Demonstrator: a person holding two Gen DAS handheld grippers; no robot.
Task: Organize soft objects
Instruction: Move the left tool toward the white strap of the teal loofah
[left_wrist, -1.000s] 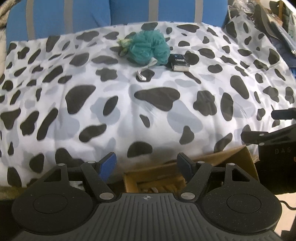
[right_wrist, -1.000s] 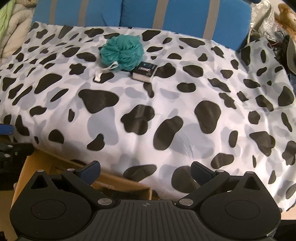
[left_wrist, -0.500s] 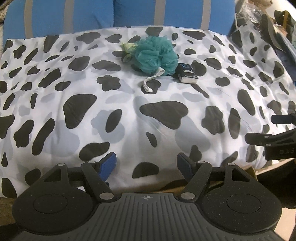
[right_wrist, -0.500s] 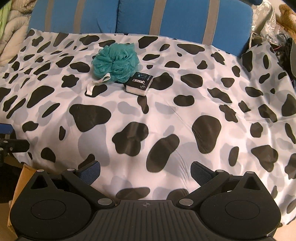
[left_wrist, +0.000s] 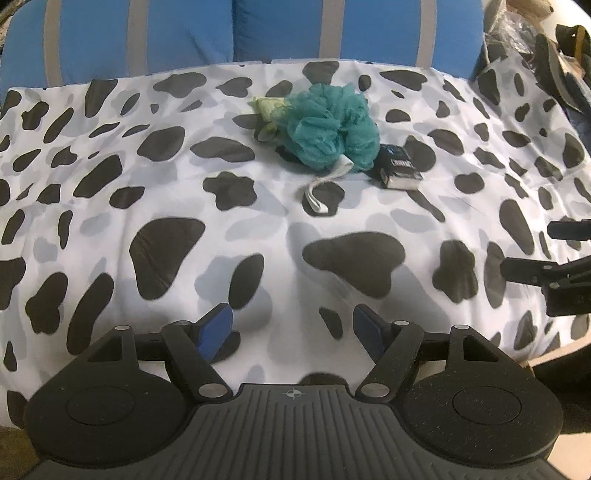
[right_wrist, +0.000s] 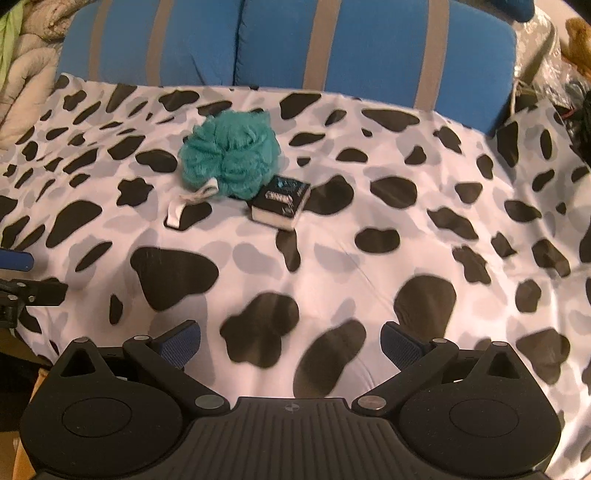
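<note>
A teal mesh bath pouf (left_wrist: 328, 127) (right_wrist: 231, 153) with a white cord loop (left_wrist: 319, 192) (right_wrist: 184, 206) lies far back on the cow-print cover (left_wrist: 184, 184) (right_wrist: 369, 258). A small pale green soft item (left_wrist: 269, 110) peeks out at its left. To the pouf's right rests a little black packet (left_wrist: 399, 170) (right_wrist: 282, 203). My left gripper (left_wrist: 291, 328) hovers open over the cover's near part, nothing between its blue pads. Nothing is between the wide-apart pads of my right gripper (right_wrist: 290, 343) either; it stands open, and its fingers show at the left view's right edge (left_wrist: 546, 273).
Blue cushions with grey stripes (right_wrist: 280, 40) back the cover. Beige and green bedding (right_wrist: 22, 74) piles at the far left, dark bags and clutter (left_wrist: 554, 55) at the far right. A cardboard box edge (right_wrist: 26, 454) shows by the cover's near left corner.
Both grippers have moved forward over the cover, toward the pouf and packet. The cardboard box has dropped out of the left view. Both stay open.
</note>
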